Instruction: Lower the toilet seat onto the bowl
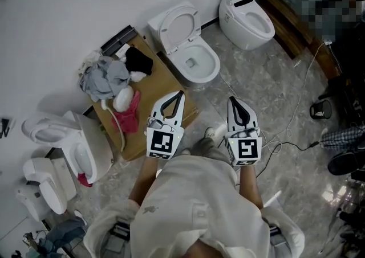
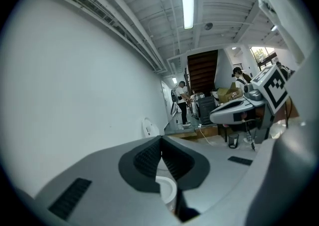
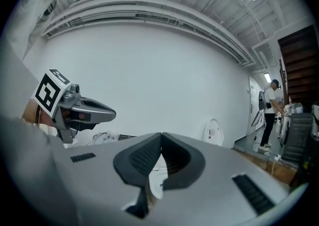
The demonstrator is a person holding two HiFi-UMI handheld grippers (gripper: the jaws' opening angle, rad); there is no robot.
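Seat: the white oval plastic toilet seat [image 1: 165, 30] stands raised. It leans back towards the white wall [image 1: 63, 17], with its lid behind it.
Bowl: the white ceramic toilet bowl [image 1: 215, 60] is uncovered. It stands on the grey marbled floor [image 1: 268, 86], at the wall edge of the floor and just beside the right edge of the brown wooden board [image 1: 165, 83].
Long axis: the seat's long axis runs from the hinge at the rear of the bowl up to its free end near the wall. The bowl's long axis runs from the wall out towards the person.
Direction from fingers: the seat lies ahead of both grippers and beyond the front rim of the bowl. Its free end is the part farthest from them.
Left gripper [image 1: 181, 93]: its jaws are closed tip to tip [image 2: 161, 139] with nothing between them. It is well apart from the seat.
Right gripper [image 1: 232, 100]: its jaws are pressed together in the same way [image 3: 162, 135] and it holds nothing. It sits to the bowl's right-hand side.
Nearer hand: judged from the head view, the left gripper is the nearer one. Its tips point almost in line with the bowl's axis.
Next move, judged: a gripper must reach past the bowl to the seat's upper end, then swing that end forward and down about the hinge.
Neighbour: a second white toilet [image 1: 245, 15] stands well apart towards the right along the wall.
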